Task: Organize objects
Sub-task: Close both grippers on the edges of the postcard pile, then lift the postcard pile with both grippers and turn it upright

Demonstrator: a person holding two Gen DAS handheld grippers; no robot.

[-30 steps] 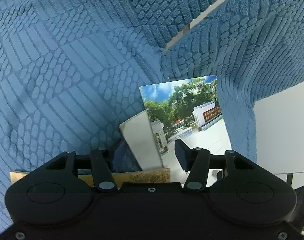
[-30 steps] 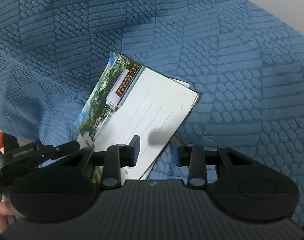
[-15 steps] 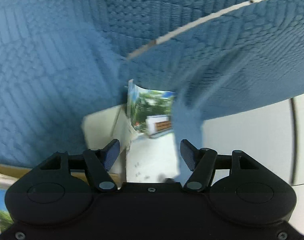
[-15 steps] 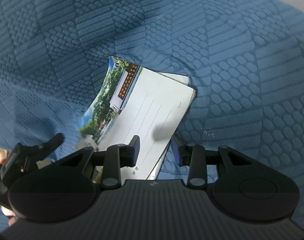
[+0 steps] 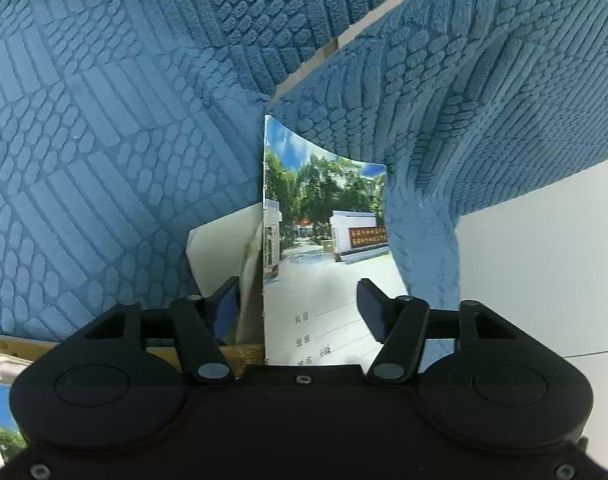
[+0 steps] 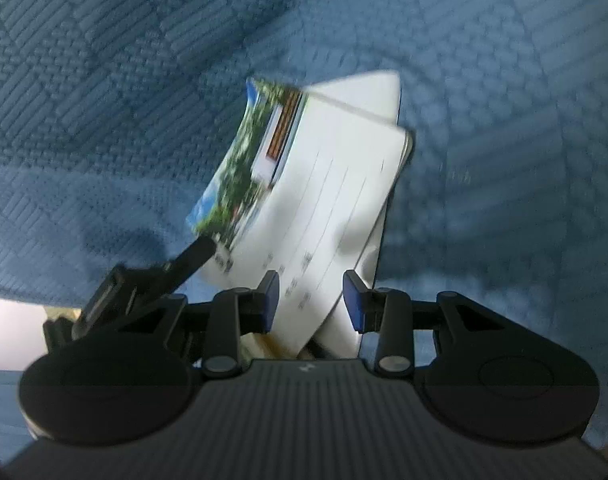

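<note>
From my feed I read the blue cloth [image 5: 103, 128] as plush, matt, deeply embossed fabric, the notebook [image 5: 324, 216] as a smooth printed paper cover with a slight sheen, and both gripper bodies as matt black plastic, the right one's ribbed.

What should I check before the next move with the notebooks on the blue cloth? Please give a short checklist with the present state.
1. Left gripper open around the photo-cover notebook: ok, jaws apart.
2. Right gripper open: ok, jaws apart.
3. Notebook stack aligned: not ok, a white notebook sticks out behind.
4. Cover flat: not ok, it curls up.
5. Blue cloth clear of the notebook: not ok, a fold leans on its right edge.
6. Right view sharp: not ok, blurred.
</note>
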